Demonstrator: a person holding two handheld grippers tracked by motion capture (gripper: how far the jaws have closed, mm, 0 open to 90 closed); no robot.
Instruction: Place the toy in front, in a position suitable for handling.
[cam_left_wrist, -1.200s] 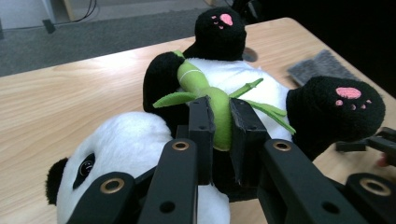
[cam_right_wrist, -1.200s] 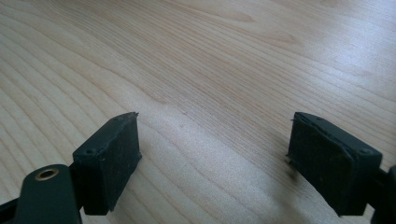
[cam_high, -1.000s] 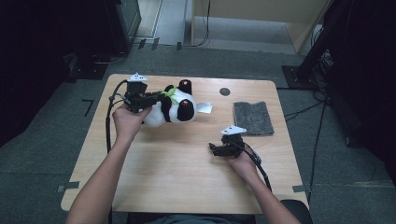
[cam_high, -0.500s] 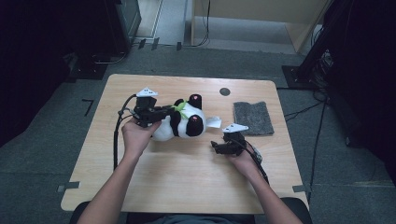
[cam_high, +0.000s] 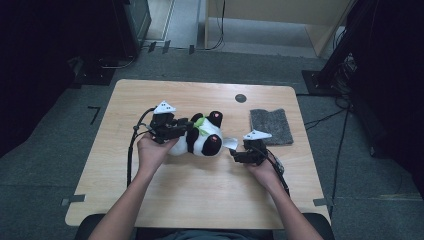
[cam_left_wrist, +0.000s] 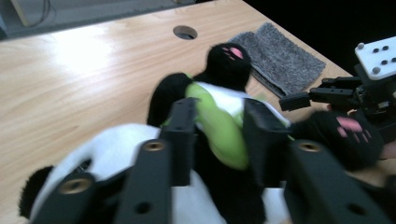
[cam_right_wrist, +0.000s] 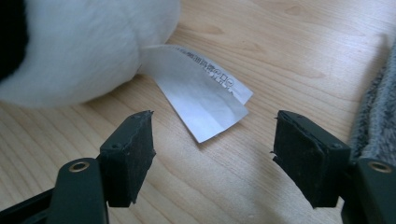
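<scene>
A black-and-white plush panda (cam_high: 202, 140) lies on its side at the middle of the wooden table (cam_high: 200, 200). It wears a green scarf (cam_left_wrist: 219, 130). My left gripper (cam_high: 187, 131) reaches in from the left. Its jaws have just been opening and now stand loosely on either side of the scarf (cam_high: 200, 123). My right gripper (cam_high: 235, 154) rests low on the table to the right of the panda, open. The toy's white label (cam_right_wrist: 201, 93) lies flat just beyond its fingertips, untouched. The left gripper view also shows the right gripper (cam_left_wrist: 299, 99) beside a black hind paw (cam_left_wrist: 345, 135).
A grey cloth (cam_high: 271, 126) lies flat at the right, close behind my right gripper. A round cable hole (cam_high: 240, 98) sits near the table's far edge. Dark equipment and cables stand on the floor around the table.
My left hand carried the panda to the right and nearer, and lowered it onto the table. The left jaws have parted around the scarf. The right hand has hardly moved.
</scene>
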